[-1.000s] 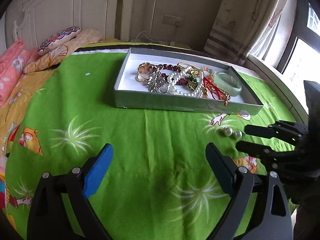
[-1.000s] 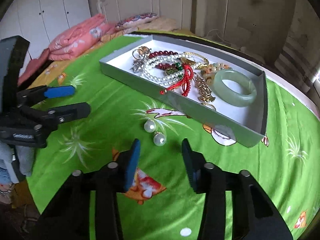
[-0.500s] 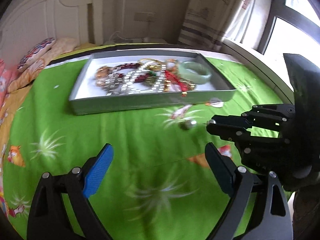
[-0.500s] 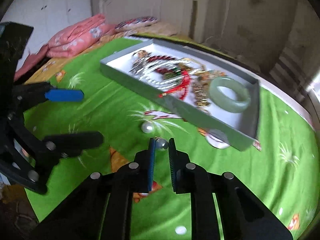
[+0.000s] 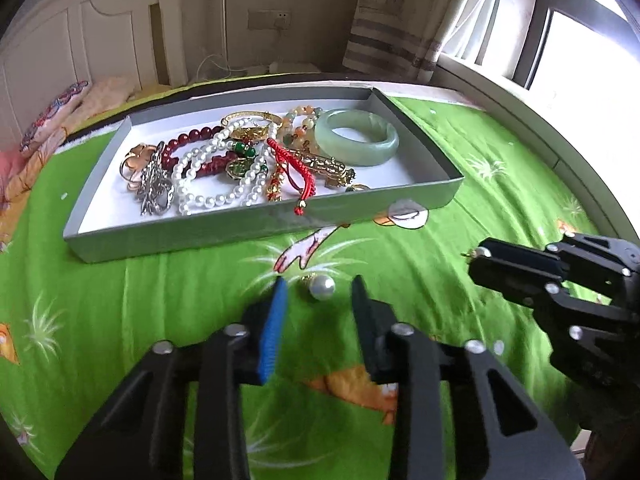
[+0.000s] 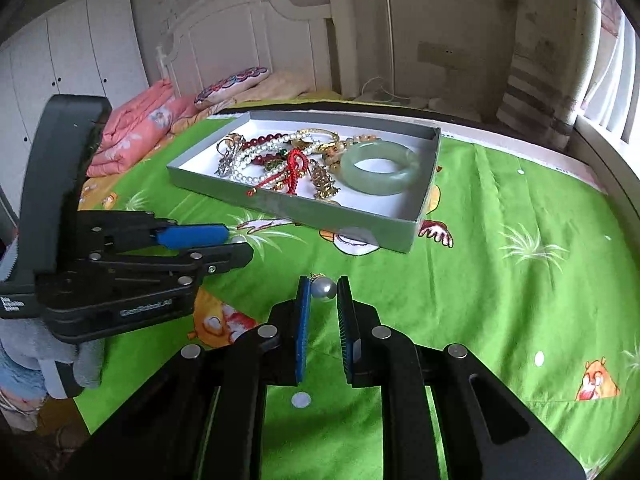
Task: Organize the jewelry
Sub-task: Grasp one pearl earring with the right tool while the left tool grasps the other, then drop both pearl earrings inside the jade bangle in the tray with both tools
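Two pearl earrings are in play on the green sheet in front of the grey tray [image 5: 260, 224]. One pearl earring [image 5: 322, 287] lies between the fingers of my left gripper [image 5: 319, 292]. Its jaws are closing and a gap still shows on each side of the pearl. The other pearl earring [image 6: 323, 288] is pinched at the tips of my right gripper [image 6: 322, 286], which is shut on it. In the left wrist view the right gripper [image 5: 478, 258] hangs to the right. The tray [image 6: 320, 216] holds a jade bangle [image 5: 356, 136], bead strings and gold pieces.
The green cartoon sheet [image 6: 500, 300] covers the bed around the tray. Folded pink blankets [image 6: 136, 128] and a pillow lie by the white headboard. A window and curtain stand at the right. A grey-sleeved hand [image 6: 60, 360] holds the left gripper.
My left gripper has slid right to the loose pearl and its wide jaws have narrowed around it. My right gripper has shut on the other pearl and carried it off to the right.
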`<state>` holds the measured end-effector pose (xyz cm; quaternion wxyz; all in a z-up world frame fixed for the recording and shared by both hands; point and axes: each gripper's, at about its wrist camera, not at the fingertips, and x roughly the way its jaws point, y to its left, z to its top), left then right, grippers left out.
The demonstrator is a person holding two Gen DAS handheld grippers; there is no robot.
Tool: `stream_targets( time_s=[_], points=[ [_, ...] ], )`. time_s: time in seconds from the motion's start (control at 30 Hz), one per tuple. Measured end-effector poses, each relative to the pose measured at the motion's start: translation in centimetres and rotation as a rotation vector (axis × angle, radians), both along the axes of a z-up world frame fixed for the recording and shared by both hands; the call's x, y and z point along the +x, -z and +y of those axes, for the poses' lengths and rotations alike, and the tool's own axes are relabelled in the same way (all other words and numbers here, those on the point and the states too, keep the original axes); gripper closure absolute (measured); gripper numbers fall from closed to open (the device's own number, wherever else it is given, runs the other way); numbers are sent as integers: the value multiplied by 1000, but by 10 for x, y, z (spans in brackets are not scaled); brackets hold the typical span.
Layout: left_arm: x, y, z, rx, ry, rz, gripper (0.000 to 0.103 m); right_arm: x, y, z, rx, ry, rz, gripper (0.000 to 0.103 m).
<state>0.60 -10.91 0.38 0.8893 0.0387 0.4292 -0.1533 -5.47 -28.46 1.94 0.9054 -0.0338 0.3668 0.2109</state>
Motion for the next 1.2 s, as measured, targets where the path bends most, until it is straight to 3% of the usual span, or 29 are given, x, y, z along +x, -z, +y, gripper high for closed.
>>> stream_targets(
  time_s=[0.07, 0.13, 0.33, 1.2],
  points=[
    [-1, 0, -4, 25, 1, -10, 79, -1, -1, -2, 13, 2, -3, 88],
    [-3, 1, -7, 45, 5, -20, 88, -2, -1, -3, 22, 3, -4, 88],
    [-11, -3, -3, 14, 26, -43, 88, -5, -3, -5, 39, 3, -16, 88],
    [-24, -30, 19, 30, -1, -126, 88, -2, -21, 4, 63, 53, -94, 88]
  ],
)
